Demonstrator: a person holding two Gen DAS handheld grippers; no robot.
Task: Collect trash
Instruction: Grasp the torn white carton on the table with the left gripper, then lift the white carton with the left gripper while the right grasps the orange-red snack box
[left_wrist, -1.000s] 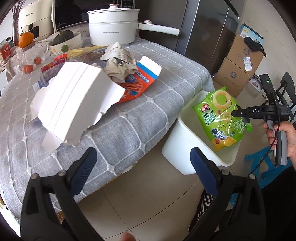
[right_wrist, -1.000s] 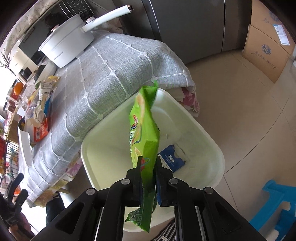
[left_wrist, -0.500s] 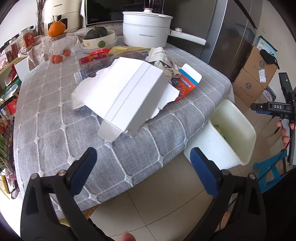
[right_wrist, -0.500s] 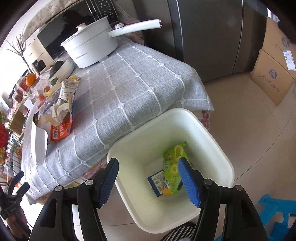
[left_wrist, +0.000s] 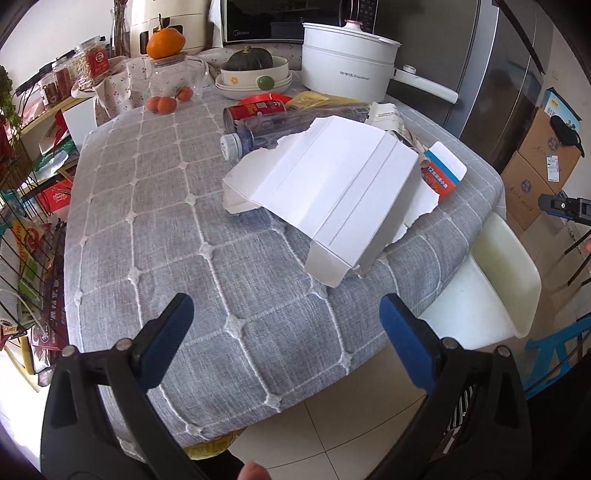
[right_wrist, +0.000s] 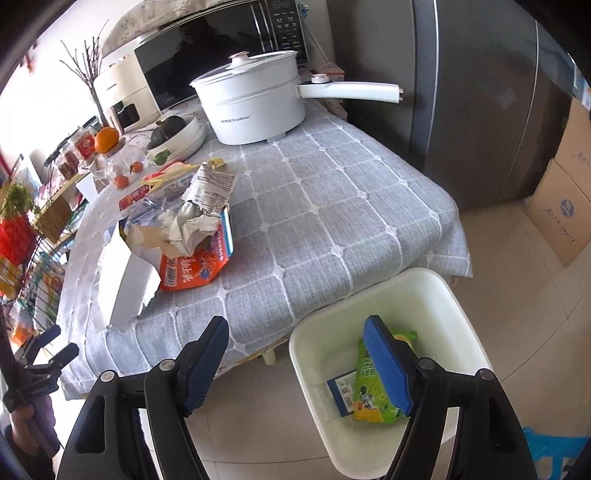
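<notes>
Both grippers gape wide and empty: the left gripper (left_wrist: 282, 325) faces the torn box (left_wrist: 332, 192) on the table (left_wrist: 147, 221), the right gripper (right_wrist: 295, 354) hangs beside the bin (right_wrist: 461, 314). The limp box could fold, slip, or drag neighbouring wrappers off the edge.

Grey white-grid tablecloth (left_wrist: 207, 236); white bin (right_wrist: 458, 295); green packet (right_wrist: 373, 391).

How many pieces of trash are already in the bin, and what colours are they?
Green: 1, the snack bag
Blue: 1, the small box
Total: 2 in the white bin
</notes>
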